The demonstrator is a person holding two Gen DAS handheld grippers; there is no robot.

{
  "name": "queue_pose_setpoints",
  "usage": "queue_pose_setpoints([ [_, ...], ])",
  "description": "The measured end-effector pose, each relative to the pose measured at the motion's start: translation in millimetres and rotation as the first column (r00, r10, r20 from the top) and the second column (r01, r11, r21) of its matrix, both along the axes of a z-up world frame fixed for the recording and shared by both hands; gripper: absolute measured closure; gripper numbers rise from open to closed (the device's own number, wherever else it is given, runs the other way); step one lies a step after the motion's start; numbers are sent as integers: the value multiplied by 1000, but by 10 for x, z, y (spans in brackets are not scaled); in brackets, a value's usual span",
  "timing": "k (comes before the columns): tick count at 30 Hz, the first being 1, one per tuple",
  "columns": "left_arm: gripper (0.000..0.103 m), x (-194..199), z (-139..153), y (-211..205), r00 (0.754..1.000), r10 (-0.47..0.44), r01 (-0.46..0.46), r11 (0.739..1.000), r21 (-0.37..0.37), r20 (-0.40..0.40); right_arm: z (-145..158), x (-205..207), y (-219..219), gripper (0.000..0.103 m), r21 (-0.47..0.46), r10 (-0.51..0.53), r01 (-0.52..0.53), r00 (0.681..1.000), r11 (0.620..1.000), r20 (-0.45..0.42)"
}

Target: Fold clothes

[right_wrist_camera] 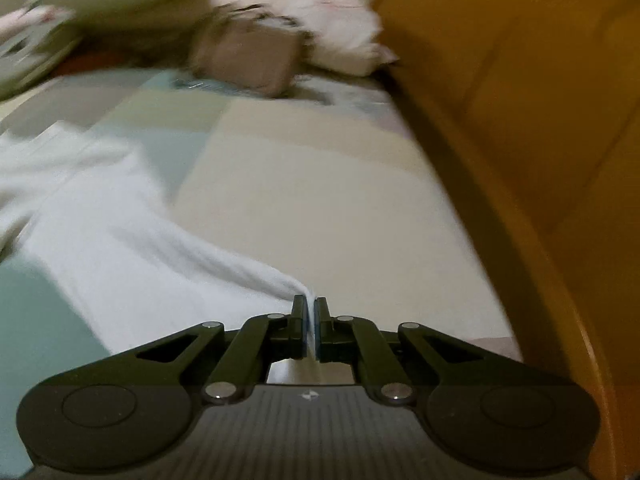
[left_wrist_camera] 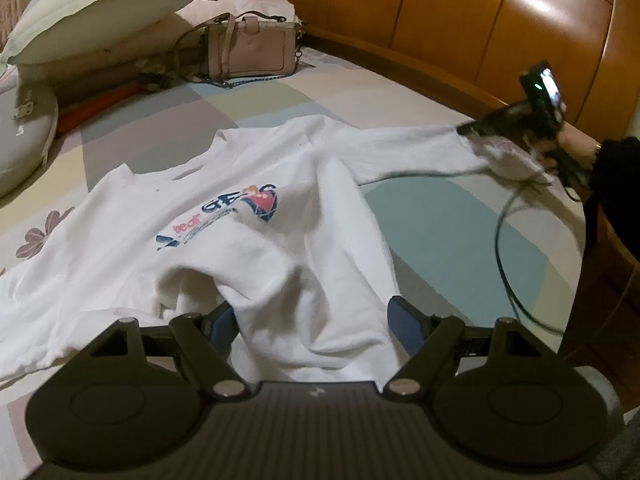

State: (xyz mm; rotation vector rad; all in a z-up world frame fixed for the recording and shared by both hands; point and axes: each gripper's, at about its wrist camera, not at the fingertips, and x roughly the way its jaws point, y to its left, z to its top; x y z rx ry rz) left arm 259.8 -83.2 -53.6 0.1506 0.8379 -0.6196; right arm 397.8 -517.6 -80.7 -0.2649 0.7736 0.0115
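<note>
The white sweatshirt (left_wrist_camera: 240, 240) lies chest-up on the patchwork bed (left_wrist_camera: 440, 232), its printed logo near centre; one sleeve (right_wrist_camera: 132, 256) stretches toward three o'clock in the left wrist view. To fold well, I judge that sleeve should be carried flat across the chest, kept taut, without dragging the body; the right gripper (right_wrist_camera: 311, 320) has its fingers closed tight on the cuff; the left gripper (left_wrist_camera: 316, 320) stands wide apart, hem cloth bunched between its fingers (left_wrist_camera: 404, 320), seemingly unpinched; a handbag (left_wrist_camera: 252, 52) sits at twelve o'clock.
</note>
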Motion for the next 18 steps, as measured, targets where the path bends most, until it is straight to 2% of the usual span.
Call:
queue_pose_setpoints([
  [2, 25, 1, 6, 1, 1000, -1, 1, 1000, 2, 2, -6, 116, -52, 97, 5, -51, 51, 999, 999, -14],
  [4, 25, 5, 11, 15, 1000, 0, 0, 1000, -1, 2, 7, 193, -63, 91, 9, -86, 86, 996, 996, -14],
  [6, 25, 7, 15, 32, 1000, -2, 2, 1000, -6, 1, 95, 205, 36, 88, 27, -61, 60, 998, 998, 29],
  [7, 25, 7, 22, 40, 1000, -3, 3, 1000, -8, 1, 147, 213, 91, 81, 47, -43, 41, 998, 998, 51],
  [10, 25, 1, 46, 73, 1000, -8, 8, 1000, -22, 1, 254, 362, 300, 76, 150, 58, -66, 997, 987, 57],
  [12, 25, -4, 67, 113, 1000, -6, 6, 999, -35, 0, 238, 502, 543, 60, 150, 139, -144, 989, 978, 44],
  [13, 25, -6, 75, 136, 1000, -3, 3, 999, -41, -1, 220, 566, 672, 55, 145, 176, -180, 984, 973, 36],
  [18, 25, 6, 80, 254, 1000, 9, -10, 998, -59, -11, -61, 923, 1339, 55, 127, 325, -320, 946, 939, -22],
])
